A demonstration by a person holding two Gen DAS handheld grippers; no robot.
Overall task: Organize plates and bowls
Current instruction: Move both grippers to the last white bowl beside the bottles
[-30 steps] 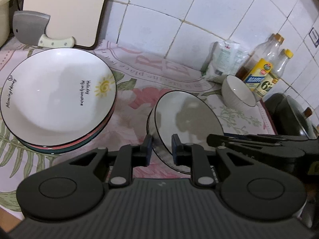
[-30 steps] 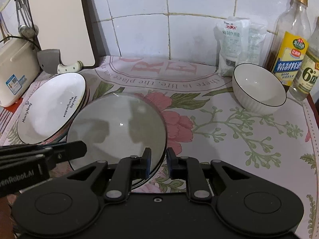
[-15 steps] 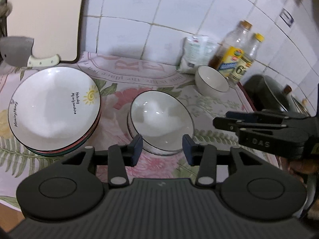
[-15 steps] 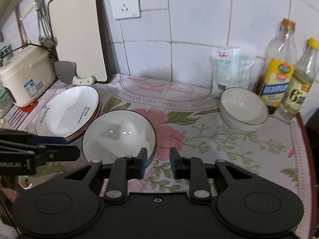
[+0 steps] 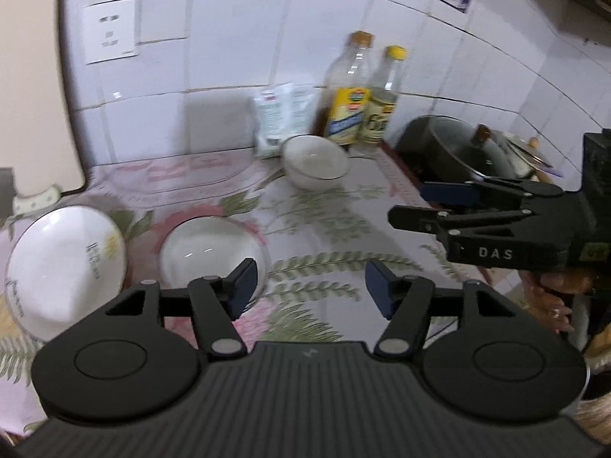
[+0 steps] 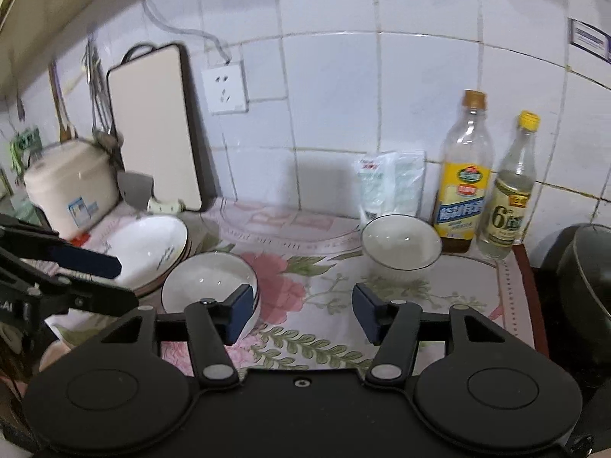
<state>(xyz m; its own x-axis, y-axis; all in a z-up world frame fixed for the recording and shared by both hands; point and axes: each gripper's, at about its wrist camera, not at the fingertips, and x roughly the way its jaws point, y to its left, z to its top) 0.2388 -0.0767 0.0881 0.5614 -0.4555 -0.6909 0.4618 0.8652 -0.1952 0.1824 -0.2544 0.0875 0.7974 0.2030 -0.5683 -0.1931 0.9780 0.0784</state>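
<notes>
A stack of plates [image 5: 65, 263] with a white top plate sits at the left of the floral counter; it also shows in the right wrist view [image 6: 149, 248]. A larger white bowl with a dark rim [image 5: 206, 252] stands beside it, also seen in the right wrist view [image 6: 208, 282]. A smaller white bowl [image 5: 315, 160] stands near the back wall by the bottles, also in the right wrist view [image 6: 399, 244]. My left gripper [image 5: 309, 286] is open and empty above the counter. My right gripper [image 6: 301, 311] is open and empty, raised to the right of the larger bowl.
Two bottles [image 6: 464, 183] and a white packet [image 6: 389, 187] stand against the tiled wall. A dark pot with a lid [image 5: 454, 152] sits at the right. A cutting board [image 6: 156, 129], a cleaver [image 6: 137, 191] and a rice cooker [image 6: 68, 187] are at the back left.
Both grippers let go of the larger bowl, which now rests on the counter beside the plate stack. Both opened wide, lifted and drew back.
</notes>
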